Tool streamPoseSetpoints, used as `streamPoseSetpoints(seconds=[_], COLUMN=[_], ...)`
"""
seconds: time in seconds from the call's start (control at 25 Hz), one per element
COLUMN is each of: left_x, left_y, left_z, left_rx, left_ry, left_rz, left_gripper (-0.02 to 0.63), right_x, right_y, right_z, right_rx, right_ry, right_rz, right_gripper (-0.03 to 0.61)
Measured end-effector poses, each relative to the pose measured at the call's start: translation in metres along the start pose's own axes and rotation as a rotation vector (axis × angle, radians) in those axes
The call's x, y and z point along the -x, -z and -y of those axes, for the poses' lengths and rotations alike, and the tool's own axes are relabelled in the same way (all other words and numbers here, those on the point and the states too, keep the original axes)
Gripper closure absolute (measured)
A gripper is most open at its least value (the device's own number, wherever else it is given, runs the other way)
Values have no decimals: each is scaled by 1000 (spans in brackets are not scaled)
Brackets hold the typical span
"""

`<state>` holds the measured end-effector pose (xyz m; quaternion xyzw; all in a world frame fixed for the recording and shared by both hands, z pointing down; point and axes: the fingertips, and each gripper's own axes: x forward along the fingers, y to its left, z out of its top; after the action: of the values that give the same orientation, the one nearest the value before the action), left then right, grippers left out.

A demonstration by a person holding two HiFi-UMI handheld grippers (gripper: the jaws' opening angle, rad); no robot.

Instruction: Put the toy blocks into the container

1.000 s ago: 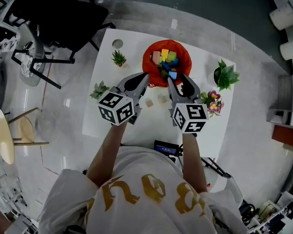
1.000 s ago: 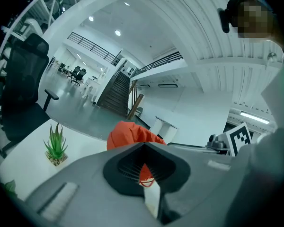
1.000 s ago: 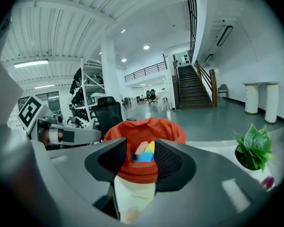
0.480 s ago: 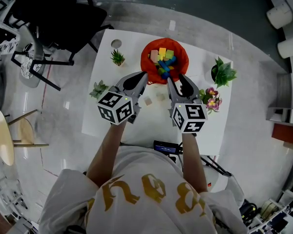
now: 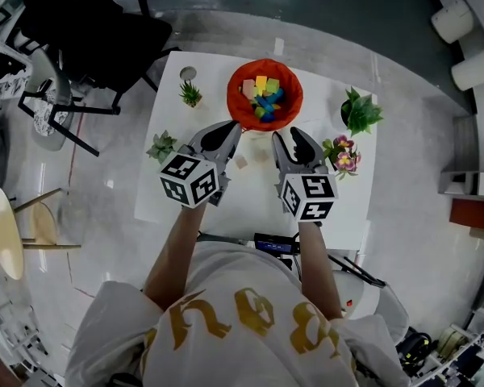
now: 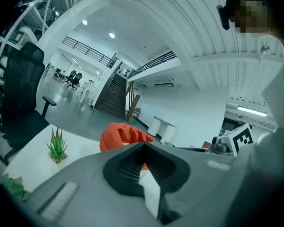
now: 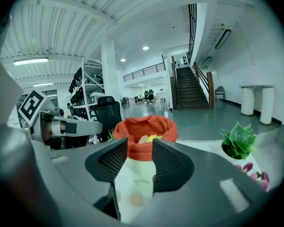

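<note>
While right gripper [image 7: 139,151] stands released, left gripper [image 6: 143,149] seems clenched; blocks [image 5: 264,100] sit in container [image 5: 233,97].

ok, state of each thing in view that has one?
Left tool: shut, tips together.
Right tool: open, nothing between its jaws.
Orange fabric container: upright, open top.
Coloured toy blocks: inside the container.
Pale toy blocks: loose on the white table, outside the container.

A white worktop [image 5: 355,204] stands on a glossy grey floor [image 5: 105,184], with a black office chair [image 5: 89,22] near its far left corner. Beyond, a staircase [image 7: 187,86] climbs under a white ribbed ceiling [image 7: 61,22] lit by strip lights [image 7: 31,60].
</note>
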<state>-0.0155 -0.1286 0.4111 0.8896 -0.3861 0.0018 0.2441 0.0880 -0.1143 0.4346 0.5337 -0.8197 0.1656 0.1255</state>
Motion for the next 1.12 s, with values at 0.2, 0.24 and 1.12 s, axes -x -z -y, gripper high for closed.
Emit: streamPoseSetpoints(seconds=[0.2,0.24,1.12], left_x=[7,10,33], left_y=[8,9,46], left_z=[12,14,13], left_rx=[-10,-12,3], left_ry=[7,7,-23], left_rz=[-14,-14,-64], left_gripper=[614,614,614], right_x=[12,14,29], right_y=[9,11,44], right_z=[-5,-6,-13], right_rx=[15,16,18], right_ry=[-3,-2,15], right_rz=[-16,-17,-70], right_gripper=[390,390,393])
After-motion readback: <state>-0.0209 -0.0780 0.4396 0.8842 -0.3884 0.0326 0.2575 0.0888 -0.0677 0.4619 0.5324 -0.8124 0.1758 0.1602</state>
